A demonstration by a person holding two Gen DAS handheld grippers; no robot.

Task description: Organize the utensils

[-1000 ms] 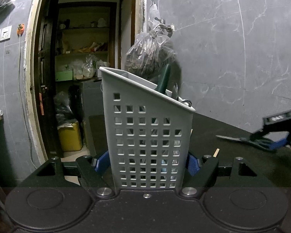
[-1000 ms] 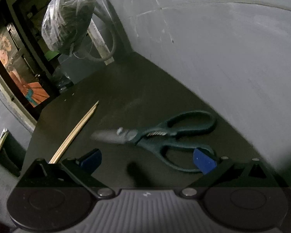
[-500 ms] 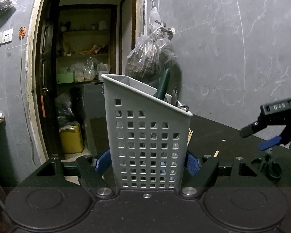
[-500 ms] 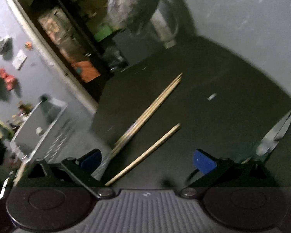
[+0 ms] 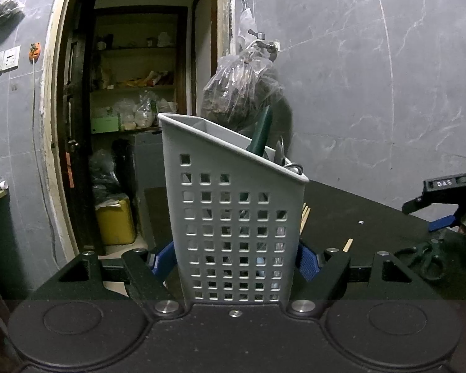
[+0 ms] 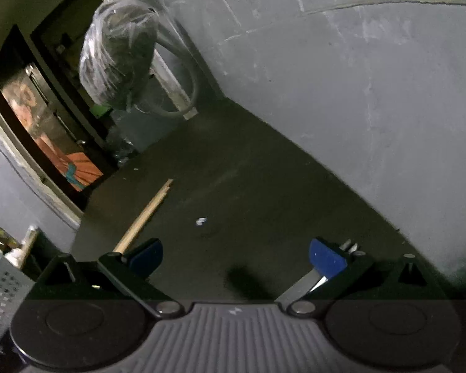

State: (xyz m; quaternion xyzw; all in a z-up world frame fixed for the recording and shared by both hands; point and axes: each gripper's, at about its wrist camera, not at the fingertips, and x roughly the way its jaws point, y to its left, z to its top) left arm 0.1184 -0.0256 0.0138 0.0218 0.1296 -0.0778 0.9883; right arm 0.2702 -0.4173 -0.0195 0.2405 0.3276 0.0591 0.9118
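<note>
My left gripper [image 5: 236,258] is shut on a grey perforated utensil holder [image 5: 233,223], held upright; a green handle [image 5: 261,133] and metal utensils stick out of its top. Green-handled scissors [image 5: 425,261] lie on the dark counter [image 5: 357,205] at the right. My right gripper [image 6: 236,259] is open just above them; only the scissor blades [image 6: 307,283] show under its right finger [image 6: 326,258]. Wooden chopsticks [image 6: 143,217] lie on the counter left of it, also seen beside the holder [image 5: 304,217]. The holder's corner shows at the far left [image 6: 3,283].
A plastic bag [image 5: 242,93] hangs from a wall tap behind the holder. A grey tiled wall [image 5: 372,93] bounds the counter at the back. An open doorway with pantry shelves [image 5: 130,87] lies left, with a yellow canister [image 5: 115,220] on the floor.
My right gripper swung left over the chopsticks, then back right and down over the scissors. The scissors now lie partly under it. The left gripper kept hold of the holder.
</note>
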